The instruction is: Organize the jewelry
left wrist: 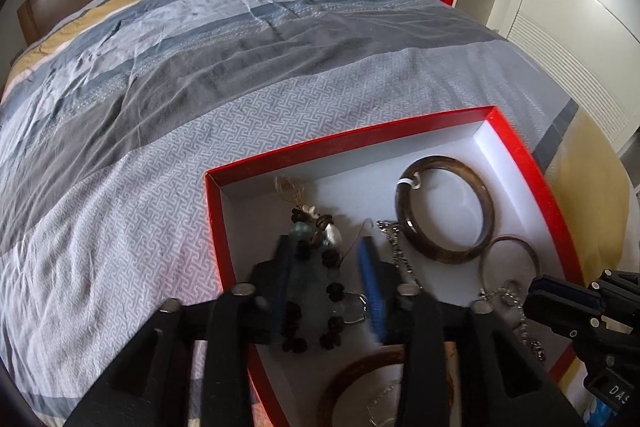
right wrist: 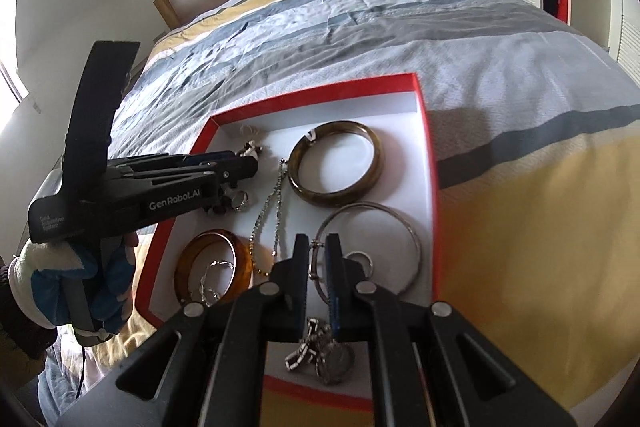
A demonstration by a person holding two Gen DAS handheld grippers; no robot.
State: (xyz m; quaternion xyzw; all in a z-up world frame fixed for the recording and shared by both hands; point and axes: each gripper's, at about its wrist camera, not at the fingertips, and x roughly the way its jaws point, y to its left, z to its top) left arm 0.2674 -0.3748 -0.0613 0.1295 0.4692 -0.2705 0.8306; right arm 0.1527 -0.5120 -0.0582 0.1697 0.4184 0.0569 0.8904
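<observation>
red box (right wrist: 425, 131) lay on bed (left wrist: 200, 75), left gripper (left wrist: 328, 267) fingers released over dark bead bracelet (left wrist: 316, 307) inside box, right gripper (right wrist: 318, 267) fingers clenched over thin silver bangle (right wrist: 412, 239) inside box

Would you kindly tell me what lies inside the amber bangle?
In the right wrist view, a small silver chain piece lies inside the amber bangle. The right claw body covers the bangle's nearest edge.

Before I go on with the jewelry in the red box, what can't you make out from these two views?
- Left wrist view: the amber bangle is half hidden behind the left gripper.
- Right wrist view: whether the right gripper pinches the thin silver bangle is unclear.
- Right wrist view: the chain and pendant are partly hidden under its fingers.
</observation>
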